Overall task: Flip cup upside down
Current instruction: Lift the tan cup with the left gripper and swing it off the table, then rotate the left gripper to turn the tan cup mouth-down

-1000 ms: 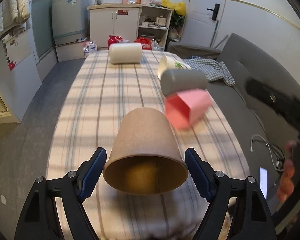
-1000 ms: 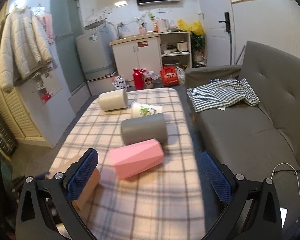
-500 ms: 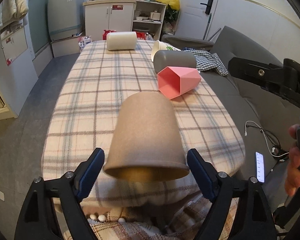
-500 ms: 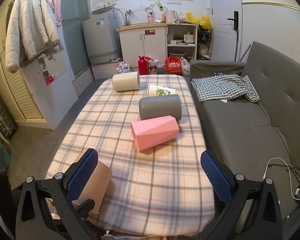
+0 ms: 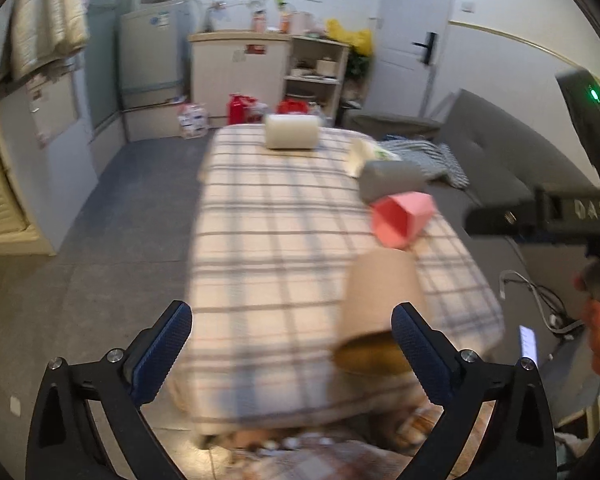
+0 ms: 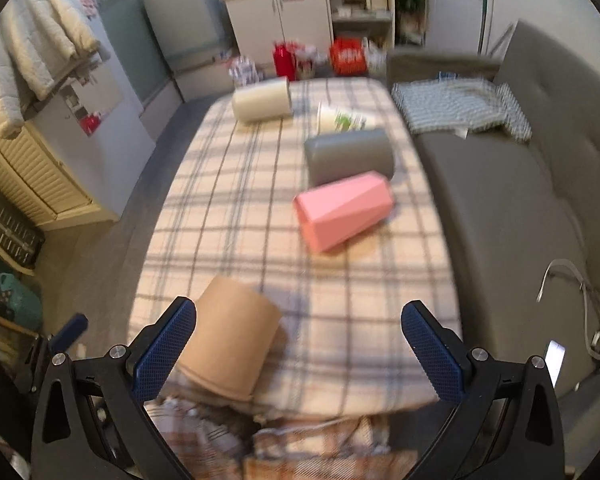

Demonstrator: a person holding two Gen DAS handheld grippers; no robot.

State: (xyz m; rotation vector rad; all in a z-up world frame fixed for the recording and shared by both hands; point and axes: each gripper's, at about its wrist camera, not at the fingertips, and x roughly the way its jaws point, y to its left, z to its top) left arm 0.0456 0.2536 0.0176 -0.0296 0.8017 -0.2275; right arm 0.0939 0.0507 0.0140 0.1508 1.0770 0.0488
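A brown paper cup [image 5: 382,304] [image 6: 230,344] stands mouth down, a little tilted, at the near edge of the plaid table [image 5: 276,240]. My left gripper [image 5: 292,354] is open and empty, drawn back from the table; the cup stands just beyond its right finger [image 5: 418,354]. My right gripper [image 6: 300,352] is open and empty above the near edge, with the cup beyond its left finger [image 6: 164,350]. A pink faceted cup [image 6: 344,210] [image 5: 402,218], a grey cup [image 6: 350,156], a printed white cup [image 6: 340,118] and a cream cup [image 6: 262,100] lie on their sides farther along the table.
A grey sofa [image 6: 512,184] with a checked cloth [image 6: 460,108] runs along the table's right side. Cables and a phone [image 6: 556,360] lie on the floor at right. Cabinets [image 5: 240,76], a fridge and red bags stand beyond the table's far end.
My left gripper has let go of the brown cup and drawn back and to the left. The cup now stands mouth down at the near edge. My right gripper has shifted a little.
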